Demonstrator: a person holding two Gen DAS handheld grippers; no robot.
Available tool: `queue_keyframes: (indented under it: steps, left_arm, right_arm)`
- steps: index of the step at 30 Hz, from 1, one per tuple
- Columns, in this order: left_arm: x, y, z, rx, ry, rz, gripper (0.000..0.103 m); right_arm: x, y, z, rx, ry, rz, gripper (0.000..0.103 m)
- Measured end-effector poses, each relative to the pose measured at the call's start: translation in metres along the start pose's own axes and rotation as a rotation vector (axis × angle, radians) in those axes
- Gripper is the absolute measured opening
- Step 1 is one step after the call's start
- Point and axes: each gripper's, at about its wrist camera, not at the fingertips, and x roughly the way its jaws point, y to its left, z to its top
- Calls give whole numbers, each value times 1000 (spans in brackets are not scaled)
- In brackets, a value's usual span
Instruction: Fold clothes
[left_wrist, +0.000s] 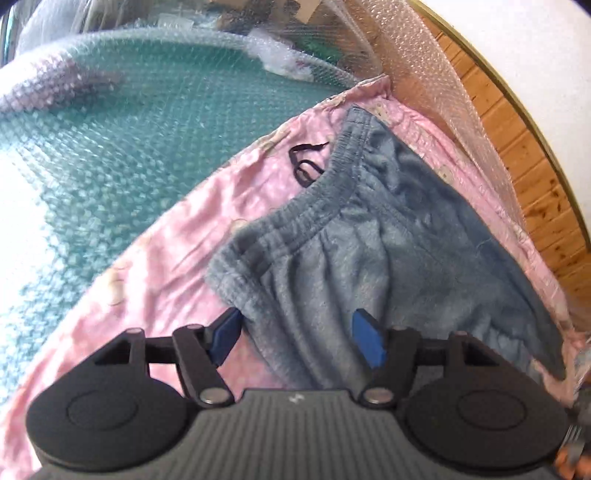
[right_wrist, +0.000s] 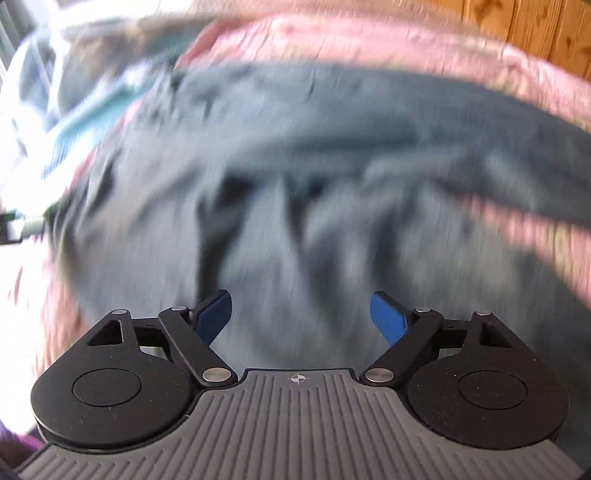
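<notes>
Nearest the lens, left claw (left_wrist: 295, 332): black linkage arms, blue pads (left_wrist: 364, 341) spread fairly wide, nothing pinched between them. Directly below and ahead of that claw, blue-grey fleece trousers with a gathered elastic waistband (left_wrist: 332, 258), lying flat; waistband curving away ahead, its near corner just ahead of the left-side pad. That left-side pad over the trousers' edge, at the border with the pink printed sheet (left_wrist: 166, 251); right-side pad over the fleece itself. Whether either pad touches the fabric: cannot tell. Ahead of the waistband, thin dark cord loops (left_wrist: 304, 162) on the sheet. Farther ahead and to the left of the claw, teal surface under bubble wrap (left_wrist: 122, 140). Off to the right, wooden panelling (left_wrist: 517, 155).

Right wrist view heavily blurred. Right claw (right_wrist: 301, 317) spread wide, blue pads (right_wrist: 386, 317) well apart, nothing gripped. Under and ahead of it, the same blue-grey fleece, rumpled into folds and filling most of the view. Pink sheet showing beyond the fleece and to both sides of the claw; wood panelling at far upper right.
</notes>
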Motion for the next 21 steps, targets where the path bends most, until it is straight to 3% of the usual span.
queue_keyframes:
  steps: [2, 3, 4, 5, 6, 8, 10, 14, 17, 19, 21]
  left_arm:
    - [11, 0, 2, -23, 8, 8, 52]
    - [11, -1, 3, -14, 3, 38, 18]
    - [9, 3, 2, -29, 7, 56, 11]
    - [6, 7, 1, -43, 12, 75, 11]
    - [4, 11, 1, -57, 16, 93, 11]
    - [4, 11, -1, -28, 36, 113, 11]
    - [3, 10, -1, -9, 49, 117, 11]
    - [3, 5, 3, -11, 51, 101, 19]
    - [7, 0, -1, -10, 51, 133, 22]
    - [7, -3, -4, -3, 50, 162, 24]
    - [5, -5, -6, 6, 50, 196, 27]
  right_arm:
    - [1, -6, -23, 30, 45, -35, 83]
    - [4, -12, -33, 48, 77, -62, 79]
    - [6, -17, -43, 66, 109, -88, 77]
    - [5, -19, -50, 39, 106, -96, 76]
    - [4, -14, -54, -8, 143, -90, 82]
    - [2, -7, -53, -87, 244, -55, 83]
    - [-11, -11, -40, -88, 246, -20, 67]
    - [-38, -29, 20, -4, -12, -50, 73]
    - [-20, -32, 66, -10, -139, -40, 77]
    - [8, -35, 93, -42, -178, -51, 78]
    - [41, -52, 117, -30, -144, -74, 78]
